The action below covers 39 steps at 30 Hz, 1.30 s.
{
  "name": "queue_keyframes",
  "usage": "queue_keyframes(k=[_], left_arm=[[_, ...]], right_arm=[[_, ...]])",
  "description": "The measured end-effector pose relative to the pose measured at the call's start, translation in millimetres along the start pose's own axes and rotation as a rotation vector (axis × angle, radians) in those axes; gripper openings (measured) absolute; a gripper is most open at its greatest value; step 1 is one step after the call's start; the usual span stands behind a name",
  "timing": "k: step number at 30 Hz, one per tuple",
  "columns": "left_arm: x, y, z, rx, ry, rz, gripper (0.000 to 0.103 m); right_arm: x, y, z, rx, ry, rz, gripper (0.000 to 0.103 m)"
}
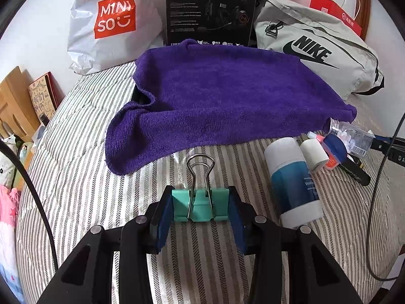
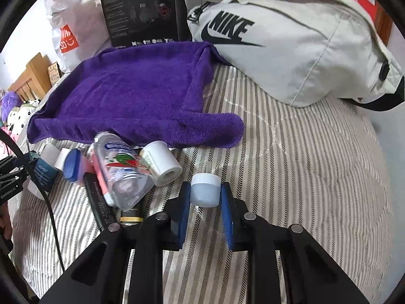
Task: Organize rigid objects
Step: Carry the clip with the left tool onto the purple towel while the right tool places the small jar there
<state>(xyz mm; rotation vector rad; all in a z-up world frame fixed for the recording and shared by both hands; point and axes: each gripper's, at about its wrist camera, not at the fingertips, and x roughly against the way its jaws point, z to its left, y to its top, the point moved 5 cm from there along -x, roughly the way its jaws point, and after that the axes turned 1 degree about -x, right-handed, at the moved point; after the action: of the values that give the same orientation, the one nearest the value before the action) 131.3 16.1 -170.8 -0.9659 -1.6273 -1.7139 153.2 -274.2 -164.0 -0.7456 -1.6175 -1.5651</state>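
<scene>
Teal metal binder clip [image 1: 200, 206] pinched in left gripper [image 1: 200, 209] above striped bedding [image 1: 83, 177]. Right gripper [image 2: 205, 195] clamps pale-blue jar w/ white lid [image 2: 205, 190]. Purple towel [image 1: 222, 93] hides sth underneath.

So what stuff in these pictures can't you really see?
- Whatever lies under the purple towel: covered in both views.
- The black tube in the right wrist view: the clear bottle covers most of it, and its label is too small to read.
- The jar in the right gripper: the blue pads hide its sides.
- The black box: top cut off by the left wrist view's edge.
</scene>
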Motion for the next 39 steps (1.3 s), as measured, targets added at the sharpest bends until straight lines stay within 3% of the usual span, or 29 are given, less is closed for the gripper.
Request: queue_keyframes(k=[13, 24, 31, 39], left_arm=[[42.9, 8.5, 10.6, 0.053, 0.004, -0.022, 0.039], [72.6, 65.4, 24.1, 0.075, -0.020, -0.088, 0.039], [51.6, 118.0, 25.7, 0.097, -0.061, -0.150, 0.039], [-9.2, 148.8, 31.6, 0.199, -0.114, -0.149, 0.039]], right_arm=[[42.8, 20.2, 22.4, 0.017, 0.086, -0.075, 0.023], [51.1, 66.8, 52.5, 0.066, 0.147, -0.099, 0.023], [29.8, 104.7, 64.0, 0.095, 0.162, -0.089, 0.023], [-30.7, 147.4, 68.8, 0.112, 0.165, -0.059, 0.023]])
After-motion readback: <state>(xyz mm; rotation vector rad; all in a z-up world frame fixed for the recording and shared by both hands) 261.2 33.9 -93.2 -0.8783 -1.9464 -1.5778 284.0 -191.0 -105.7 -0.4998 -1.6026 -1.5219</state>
